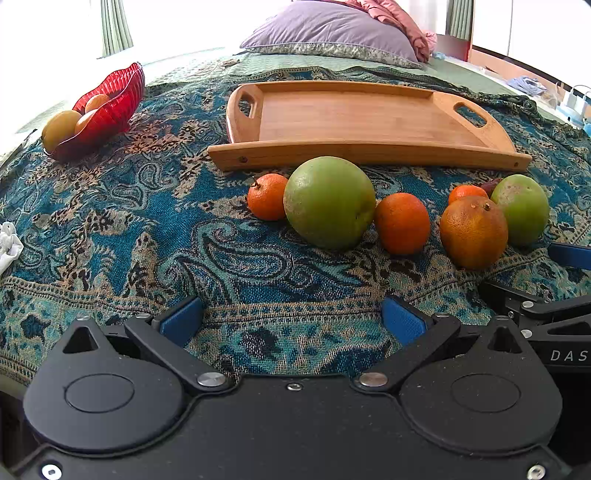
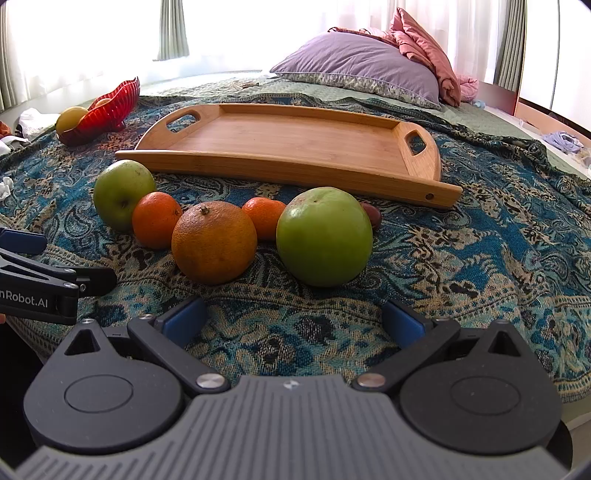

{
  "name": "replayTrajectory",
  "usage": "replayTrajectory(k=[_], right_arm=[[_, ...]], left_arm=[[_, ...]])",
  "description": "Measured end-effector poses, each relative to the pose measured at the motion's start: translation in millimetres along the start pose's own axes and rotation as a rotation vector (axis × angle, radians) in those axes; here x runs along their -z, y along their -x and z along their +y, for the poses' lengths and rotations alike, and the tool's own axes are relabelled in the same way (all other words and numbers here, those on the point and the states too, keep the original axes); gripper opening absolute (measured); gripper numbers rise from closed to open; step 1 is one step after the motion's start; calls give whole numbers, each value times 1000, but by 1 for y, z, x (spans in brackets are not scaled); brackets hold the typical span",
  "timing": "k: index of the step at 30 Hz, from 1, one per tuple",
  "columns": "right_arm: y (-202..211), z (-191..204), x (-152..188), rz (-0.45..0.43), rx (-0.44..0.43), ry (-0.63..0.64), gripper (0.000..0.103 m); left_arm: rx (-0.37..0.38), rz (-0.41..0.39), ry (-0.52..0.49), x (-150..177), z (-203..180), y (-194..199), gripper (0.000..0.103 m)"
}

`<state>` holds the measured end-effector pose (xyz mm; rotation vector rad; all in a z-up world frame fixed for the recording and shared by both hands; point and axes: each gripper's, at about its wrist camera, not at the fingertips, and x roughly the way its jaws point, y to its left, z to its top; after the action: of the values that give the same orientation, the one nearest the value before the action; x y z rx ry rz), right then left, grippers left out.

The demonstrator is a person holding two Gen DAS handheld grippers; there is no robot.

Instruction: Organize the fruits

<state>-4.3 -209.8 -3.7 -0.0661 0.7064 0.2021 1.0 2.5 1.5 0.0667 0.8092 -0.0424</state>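
A row of fruit lies on the patterned bedspread in front of a wooden tray (image 1: 362,122) (image 2: 295,147) that holds nothing. From the left wrist view the row runs: a small mandarin (image 1: 267,196), a big green apple (image 1: 329,202), an orange (image 1: 402,223), a larger orange (image 1: 473,232) and a second green apple (image 1: 524,209). My left gripper (image 1: 291,321) is open, short of the first apple. My right gripper (image 2: 293,321) is open, just short of the larger orange (image 2: 214,242) and the second apple (image 2: 324,236). Neither gripper holds anything.
A red glass bowl (image 1: 107,110) (image 2: 107,107) with a few yellow-orange fruits sits far left. A purple pillow (image 1: 332,33) and pink bedding lie behind the tray. A small dark fruit (image 2: 371,215) hides behind the right apple. White cloth (image 1: 9,245) lies at the left edge.
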Motion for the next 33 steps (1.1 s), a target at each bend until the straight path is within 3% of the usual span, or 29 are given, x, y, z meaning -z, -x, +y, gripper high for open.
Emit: replayTrajectory(k=[33], right_arm=[[2, 0, -2, -3, 4, 6, 103]], left_arm=[[11, -38, -19, 3, 2, 7, 103]])
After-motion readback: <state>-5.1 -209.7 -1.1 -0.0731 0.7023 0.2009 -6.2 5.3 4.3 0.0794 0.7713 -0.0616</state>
